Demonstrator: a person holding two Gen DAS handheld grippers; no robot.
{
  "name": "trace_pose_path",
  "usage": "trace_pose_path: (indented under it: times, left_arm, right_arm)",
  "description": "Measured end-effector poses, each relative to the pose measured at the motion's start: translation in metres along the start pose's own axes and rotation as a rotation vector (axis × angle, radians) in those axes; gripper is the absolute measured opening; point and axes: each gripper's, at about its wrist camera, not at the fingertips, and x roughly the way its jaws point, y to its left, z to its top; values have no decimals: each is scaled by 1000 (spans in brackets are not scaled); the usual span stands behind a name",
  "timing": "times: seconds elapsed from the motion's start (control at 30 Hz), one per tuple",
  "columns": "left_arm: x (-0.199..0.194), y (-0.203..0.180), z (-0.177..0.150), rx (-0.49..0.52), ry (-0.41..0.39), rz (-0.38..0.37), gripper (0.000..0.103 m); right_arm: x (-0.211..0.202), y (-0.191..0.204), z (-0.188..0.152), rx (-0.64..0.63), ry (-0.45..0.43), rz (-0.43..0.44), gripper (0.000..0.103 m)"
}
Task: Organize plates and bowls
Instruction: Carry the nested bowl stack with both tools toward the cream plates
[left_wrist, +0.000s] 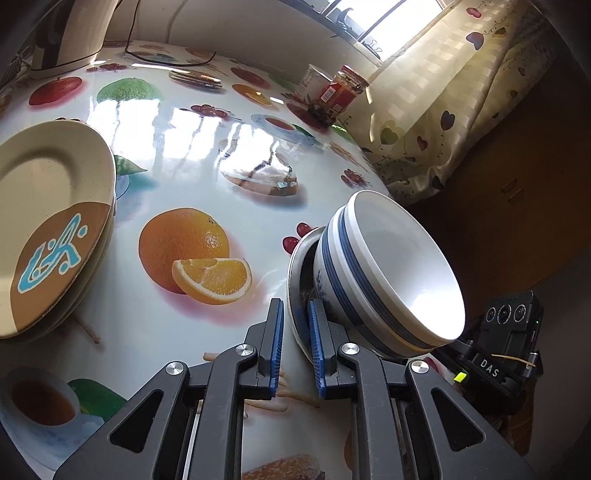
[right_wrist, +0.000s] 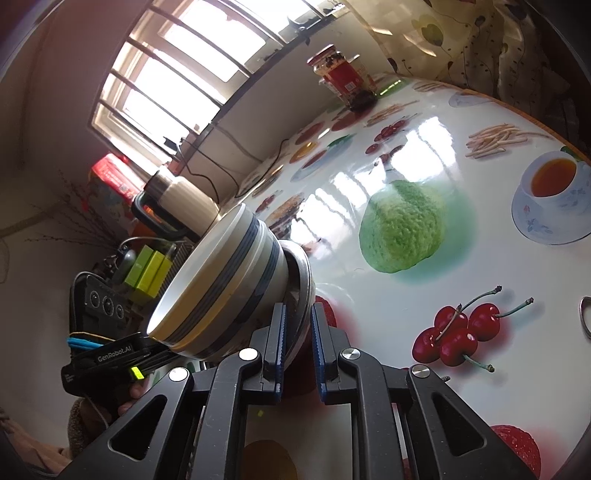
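Note:
A metal plate (left_wrist: 295, 280) carries a stack of white bowls with blue bands (left_wrist: 388, 273) and is held above the fruit-print table (left_wrist: 192, 155). My left gripper (left_wrist: 295, 336) is shut on the plate's rim from one side. My right gripper (right_wrist: 298, 334) is shut on the same plate (right_wrist: 301, 273) from the opposite side, with the bowls (right_wrist: 221, 288) to its left. A stack of beige plates with a brown and blue patch (left_wrist: 51, 229) sits on the table at the left of the left wrist view.
A red-labelled jar (left_wrist: 341, 92) and a white cup (left_wrist: 314, 79) stand at the table's far edge by a curtain (left_wrist: 461, 92). A kettle (right_wrist: 181, 203) and cable (left_wrist: 166, 61) are at the back. A metal rim (right_wrist: 585, 317) shows at the right.

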Motion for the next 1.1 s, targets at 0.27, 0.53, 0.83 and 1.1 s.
trace_pose_path:
  times: [0.27,0.53,0.83,1.1]
  left_arm:
    - [3,-2,1,17,4,9,14]
    - [2,-5,0,41,-8,18,12]
    - [1,-8,-2,61,-19,32,12]
    - [2,-4,-1,32,-16,15,13]
  right_arm:
    - [-1,0,-1,-7,-8,1,13]
    - [-2,0,-3,-19,-15,8,13]
    - [-3,2,-3,-21,-21,18,13]
    - [0,-3,0,0,-25,17,14]
